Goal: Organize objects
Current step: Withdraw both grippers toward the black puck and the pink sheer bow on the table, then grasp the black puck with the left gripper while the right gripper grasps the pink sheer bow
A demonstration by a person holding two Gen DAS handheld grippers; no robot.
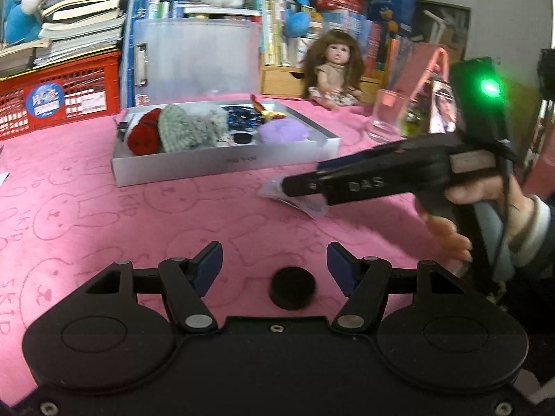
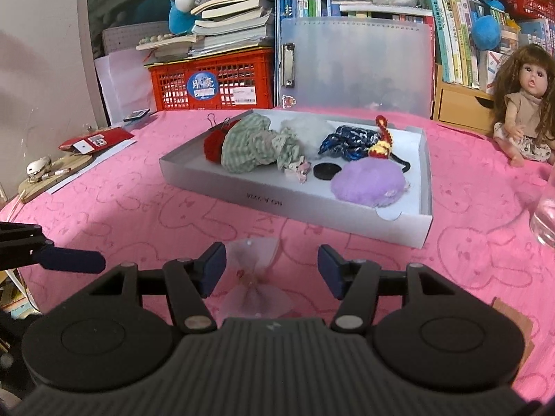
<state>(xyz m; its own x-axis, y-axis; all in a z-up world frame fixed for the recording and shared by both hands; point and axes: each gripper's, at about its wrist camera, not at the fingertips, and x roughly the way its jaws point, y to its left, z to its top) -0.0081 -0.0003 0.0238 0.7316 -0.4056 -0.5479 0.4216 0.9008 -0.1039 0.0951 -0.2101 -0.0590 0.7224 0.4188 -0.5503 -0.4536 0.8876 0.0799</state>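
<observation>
A small black round disc (image 1: 293, 287) lies on the pink cloth between the fingers of my left gripper (image 1: 274, 257), which is open and clear of it on both sides. My right gripper (image 2: 272, 260) is open too, low over a clear packet with a pink bow (image 2: 256, 277); its pads do not press the packet. In the left wrist view the right gripper (image 1: 301, 183) reaches in from the right over that packet (image 1: 305, 204). Beyond stands a shallow grey box (image 2: 277, 204) holding a green checked cloth (image 2: 249, 149), a purple fluffy ball (image 2: 367, 182), a second black disc (image 2: 326, 171) and yarn pieces.
A doll (image 2: 527, 111) sits at the back right, with a drinking glass (image 1: 386, 118) near it. A red crate (image 2: 215, 83), a frosted folder (image 2: 357, 66) and book stacks line the back. A wooden board with small items (image 2: 52, 173) lies at the left table edge.
</observation>
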